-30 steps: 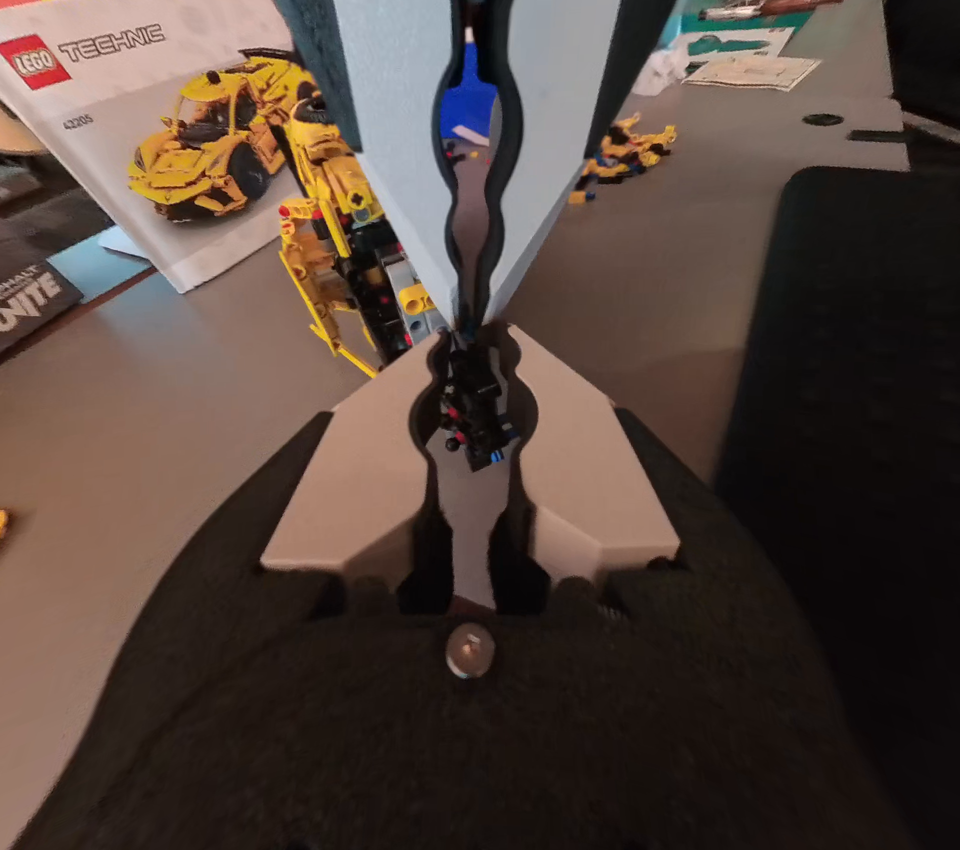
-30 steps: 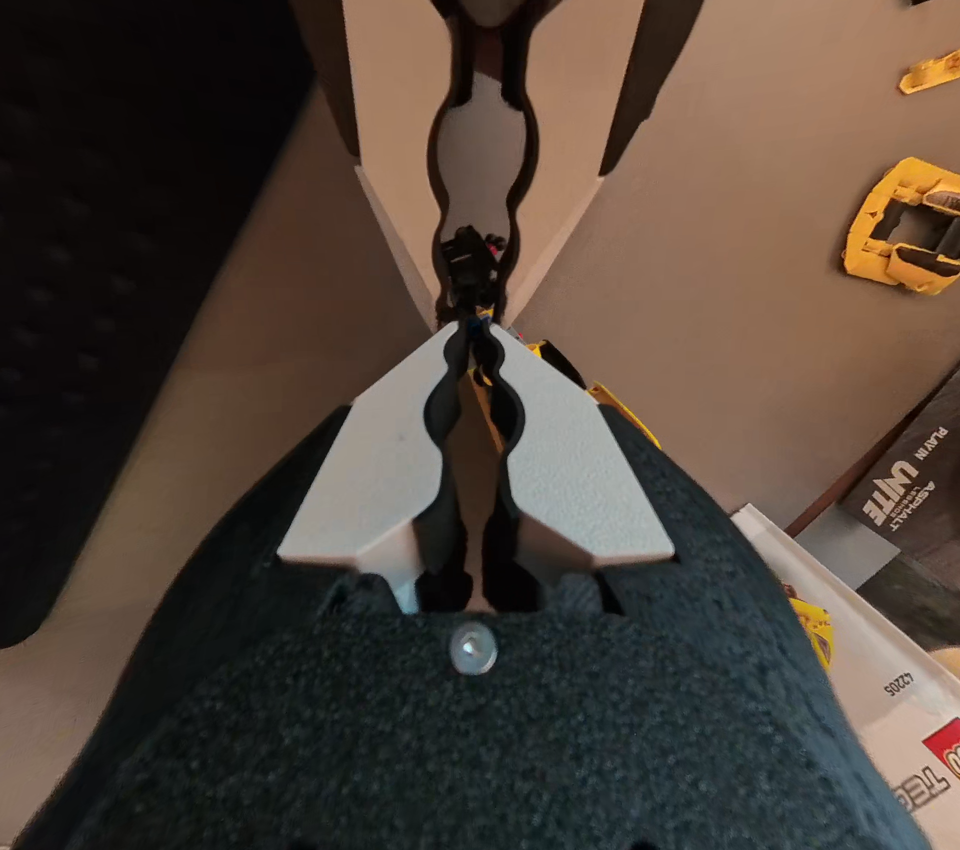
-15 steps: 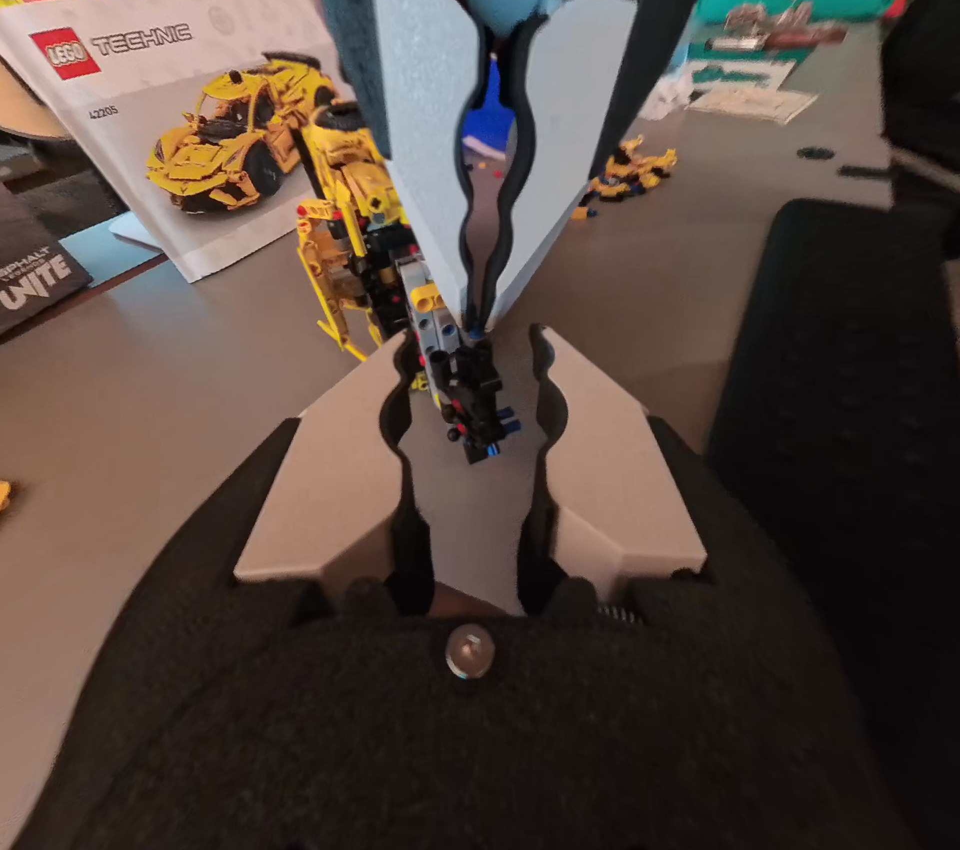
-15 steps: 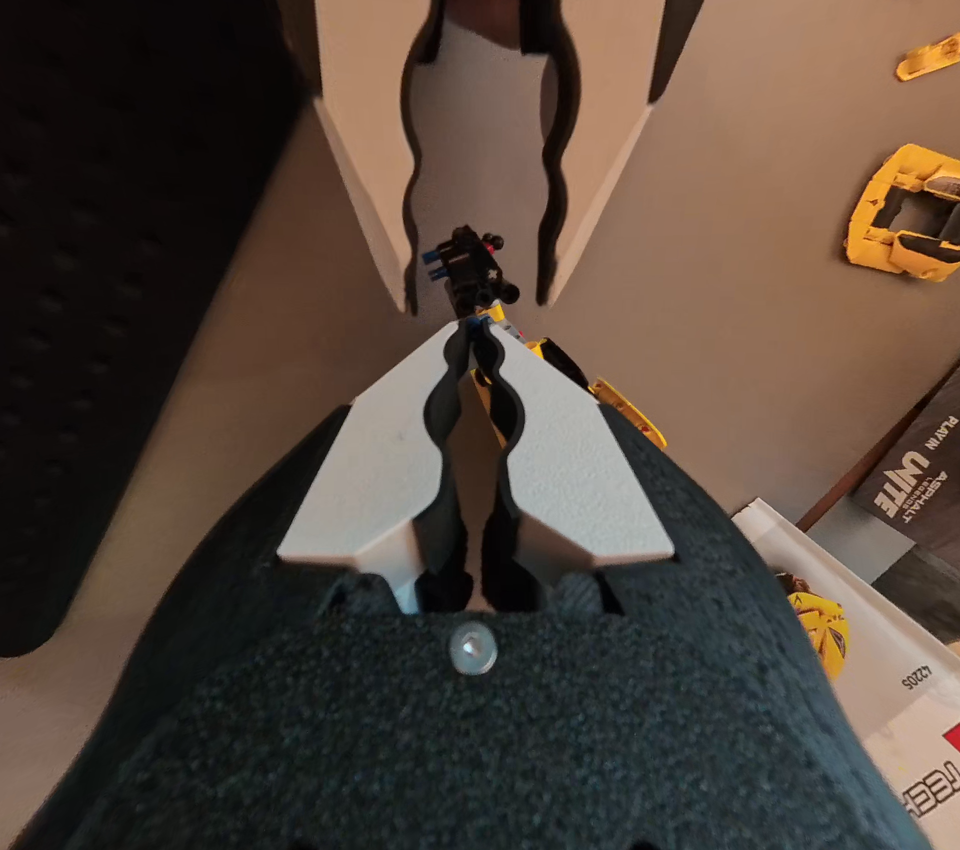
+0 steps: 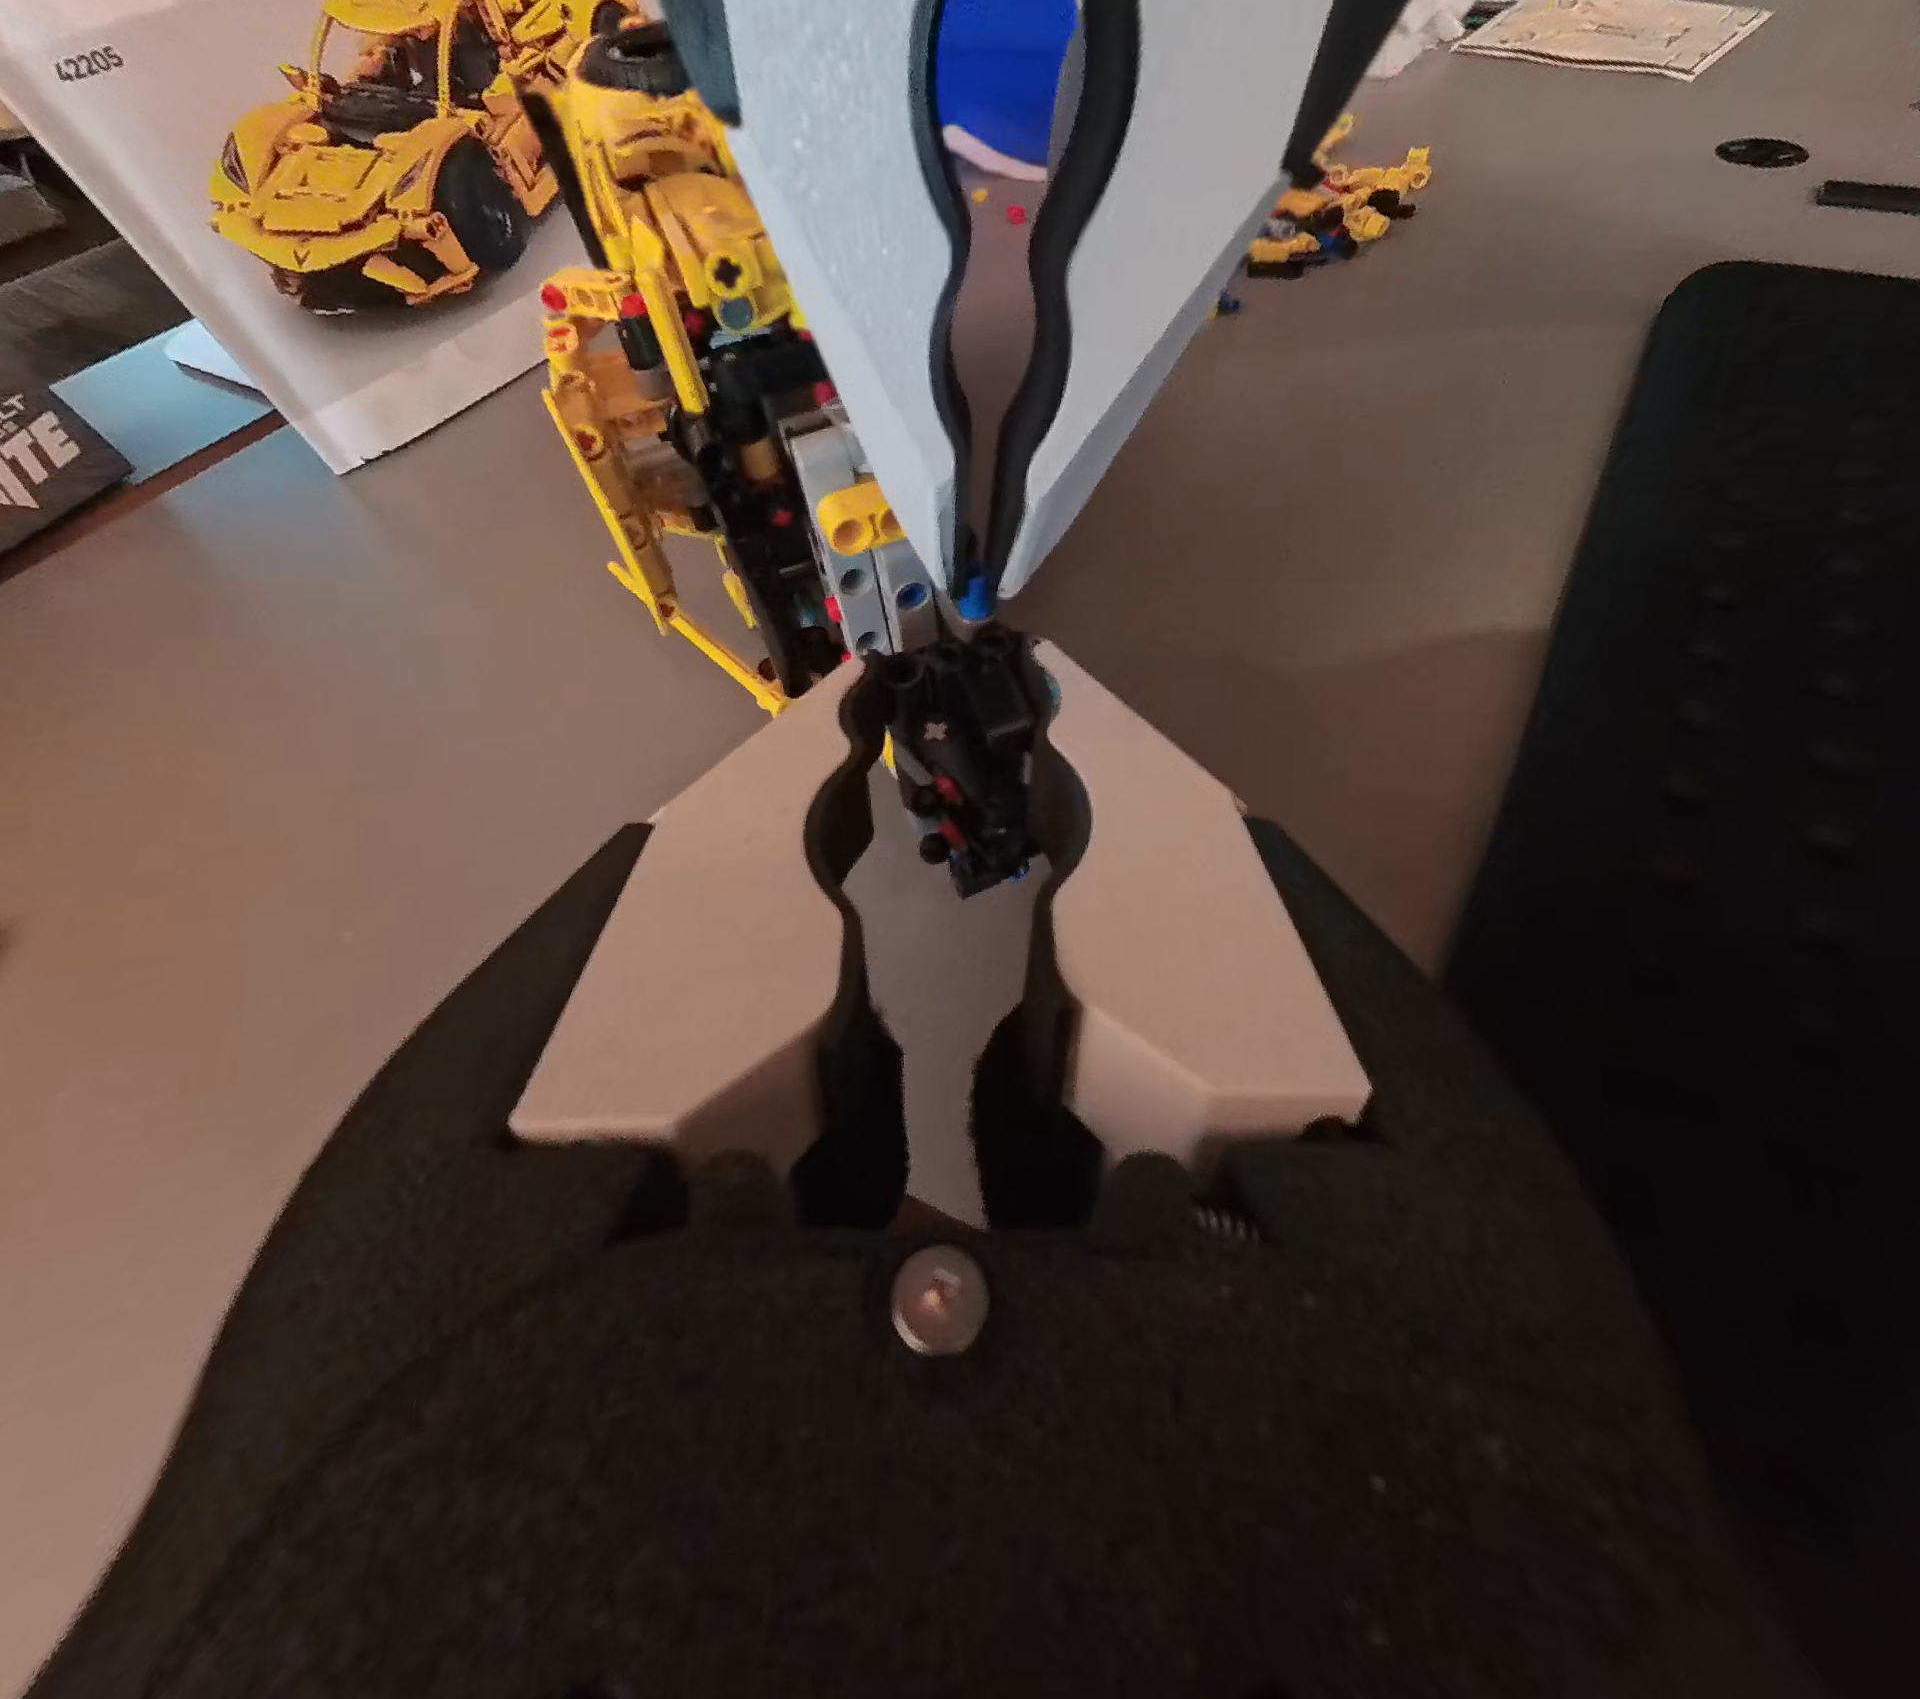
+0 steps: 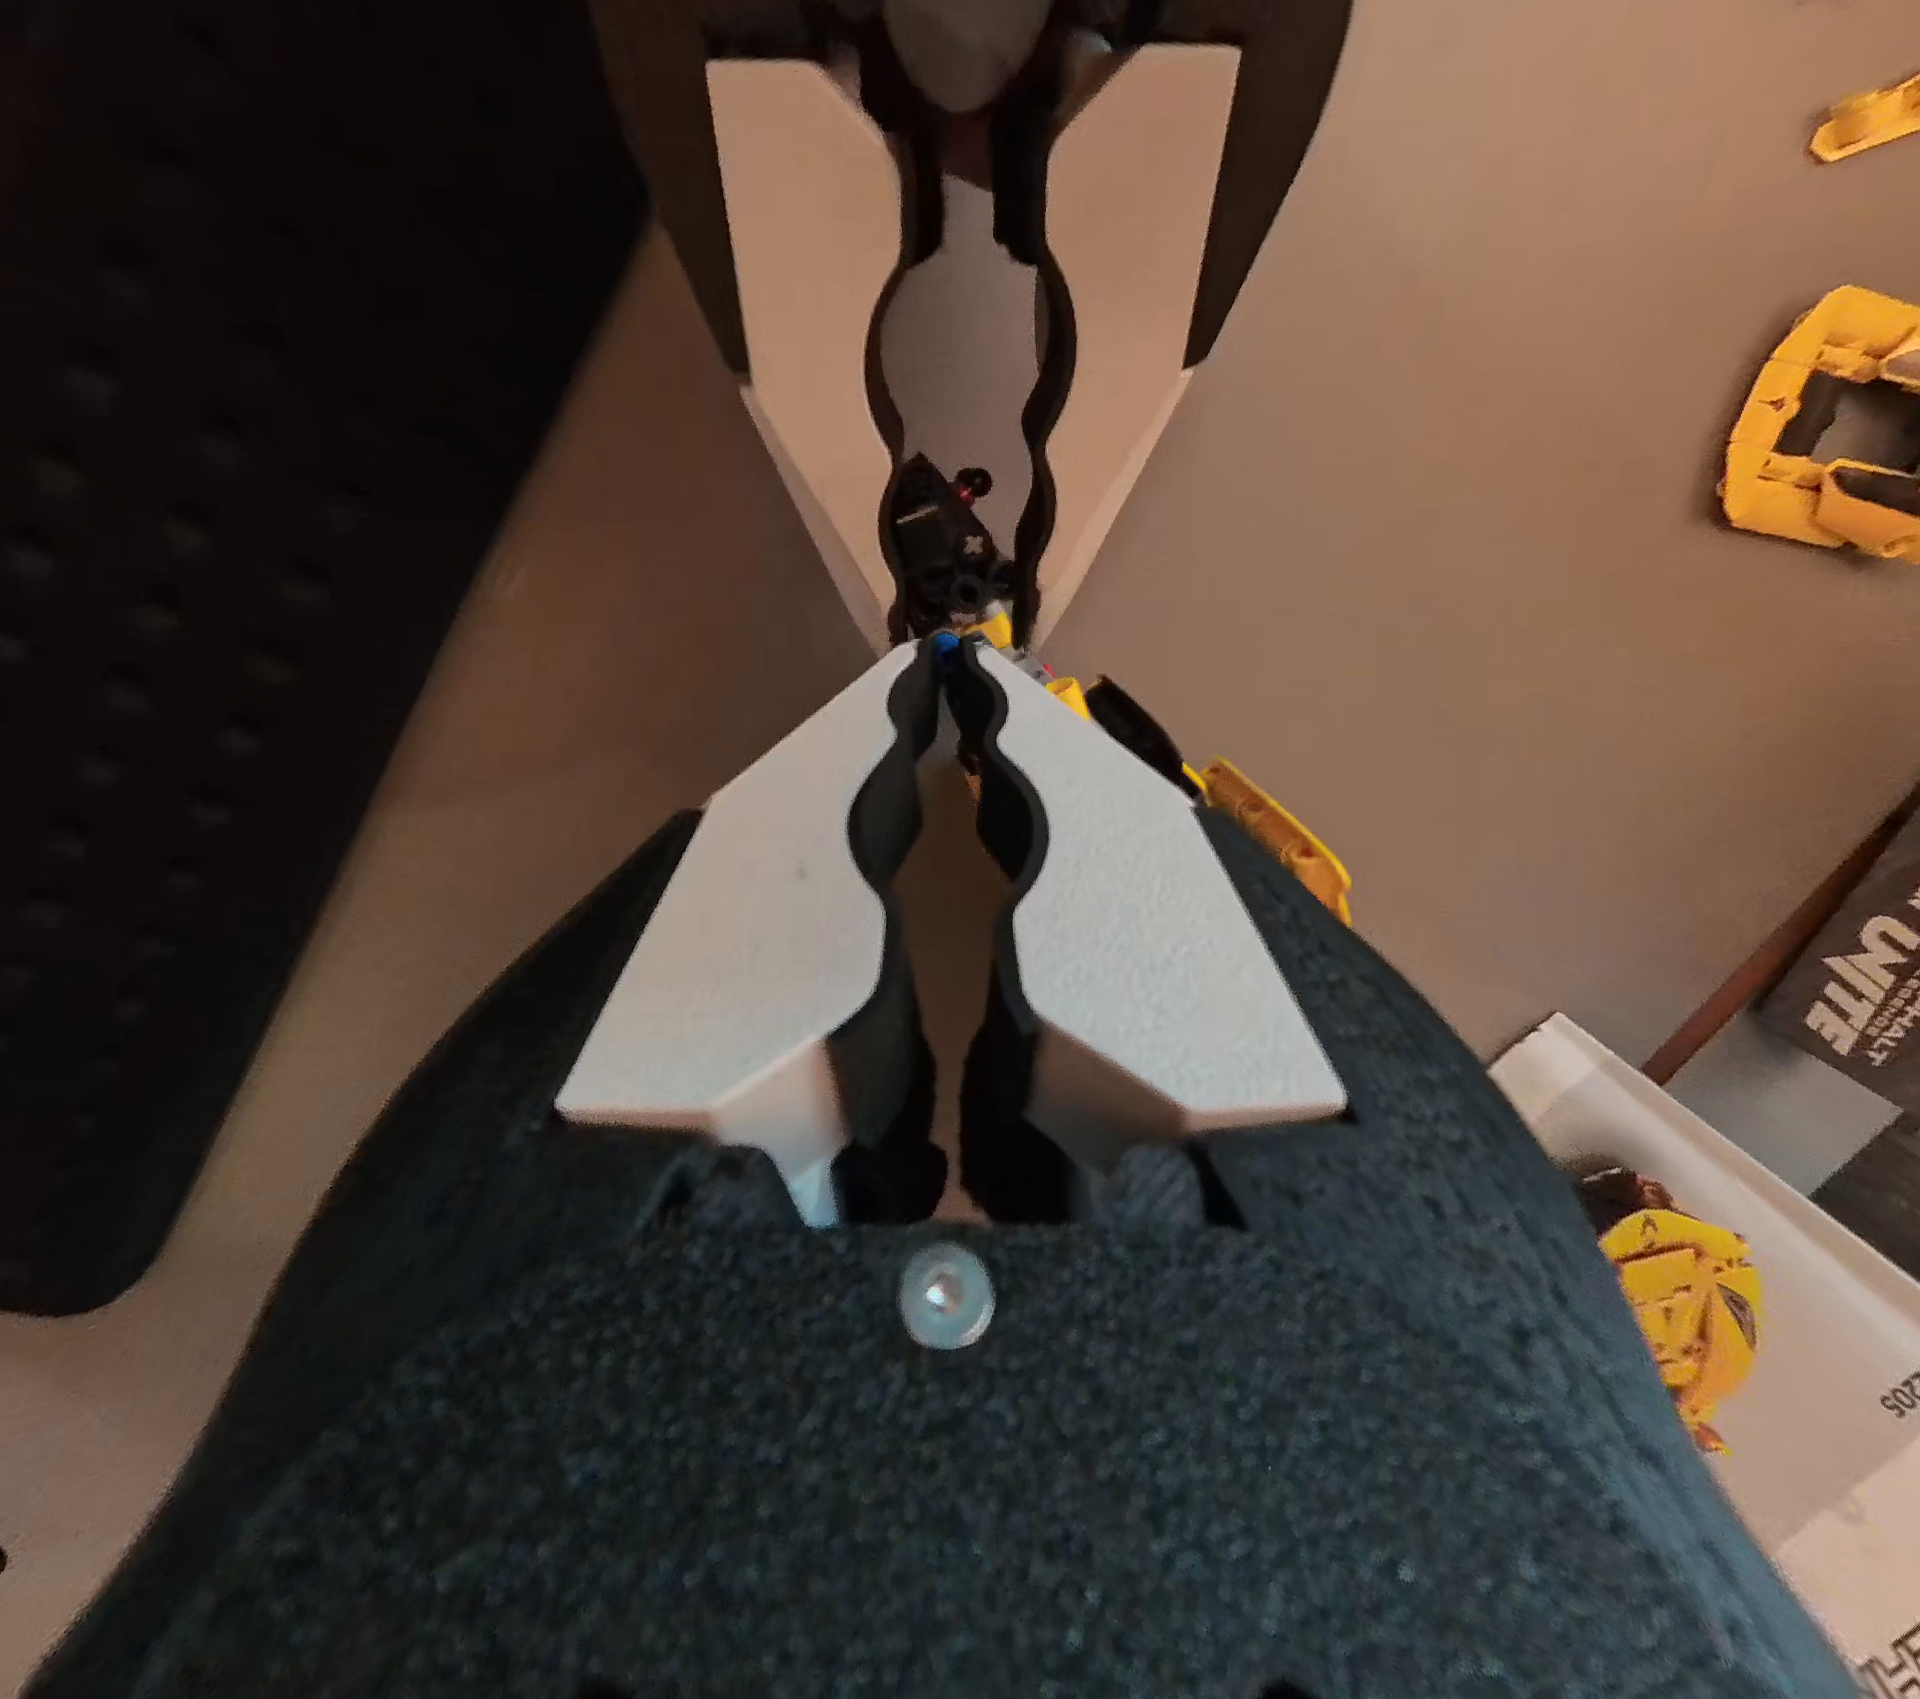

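Your left claw [image 5: 951, 683] pinches the black brick assembly [image 5: 966, 766]; your right claw [image 6: 945, 652], at twelve o'clock, clamps its blue pin [image 5: 971, 605] above the tabletop [image 5: 312, 714].

On my left wrist feed, a white instruction booklet with a yellow car on its cover [image 5: 312, 122] lies on the grey table [image 5: 260, 714]. A black perforated mat [image 5: 1714, 818] sits alongside (loose yellow brick pieces [image 5: 1340, 210] beyond it), and, I think, folded paper sheets [image 5: 1610, 34].
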Demonstrator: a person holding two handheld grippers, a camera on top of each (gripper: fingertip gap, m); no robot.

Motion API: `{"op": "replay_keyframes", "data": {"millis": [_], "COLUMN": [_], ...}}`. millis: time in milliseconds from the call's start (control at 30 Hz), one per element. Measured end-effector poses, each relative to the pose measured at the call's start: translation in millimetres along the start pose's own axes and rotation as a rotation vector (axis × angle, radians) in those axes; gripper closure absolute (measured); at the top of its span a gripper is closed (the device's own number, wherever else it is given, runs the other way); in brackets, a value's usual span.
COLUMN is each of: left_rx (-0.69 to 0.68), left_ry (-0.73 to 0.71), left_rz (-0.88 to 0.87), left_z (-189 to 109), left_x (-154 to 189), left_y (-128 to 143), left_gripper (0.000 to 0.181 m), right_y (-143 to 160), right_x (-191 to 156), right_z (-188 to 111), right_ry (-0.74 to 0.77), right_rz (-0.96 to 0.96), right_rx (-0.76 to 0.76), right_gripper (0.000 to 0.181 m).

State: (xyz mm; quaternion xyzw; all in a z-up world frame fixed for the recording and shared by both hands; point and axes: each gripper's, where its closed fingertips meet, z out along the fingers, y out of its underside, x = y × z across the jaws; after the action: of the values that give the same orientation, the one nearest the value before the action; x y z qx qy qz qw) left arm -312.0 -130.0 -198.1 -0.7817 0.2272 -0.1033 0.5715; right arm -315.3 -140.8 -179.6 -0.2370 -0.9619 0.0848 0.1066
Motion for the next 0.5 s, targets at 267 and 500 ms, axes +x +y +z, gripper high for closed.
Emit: {"op": "replay_keyframes", "data": {"millis": [267,500], "left_rx": [0.014,-0.020], "left_ry": [-0.005,-0.001], "left_rz": [-0.011,0.019], "left_z": [-0.6,2.0], "left_x": [0.3,4.6], "left_y": [-2.4,4.2], "left_gripper": [0.156,0.156], "right_y": [0.6,-30.1], "right_x": [1.6,17.2], "right_z": [-3.8,-58.6], "right_ry": [0.004,0.077], "right_rz": [-0.043,-0.018], "right_rx": [-0.048,0.114], "right_gripper": [0.179,0.181]}}
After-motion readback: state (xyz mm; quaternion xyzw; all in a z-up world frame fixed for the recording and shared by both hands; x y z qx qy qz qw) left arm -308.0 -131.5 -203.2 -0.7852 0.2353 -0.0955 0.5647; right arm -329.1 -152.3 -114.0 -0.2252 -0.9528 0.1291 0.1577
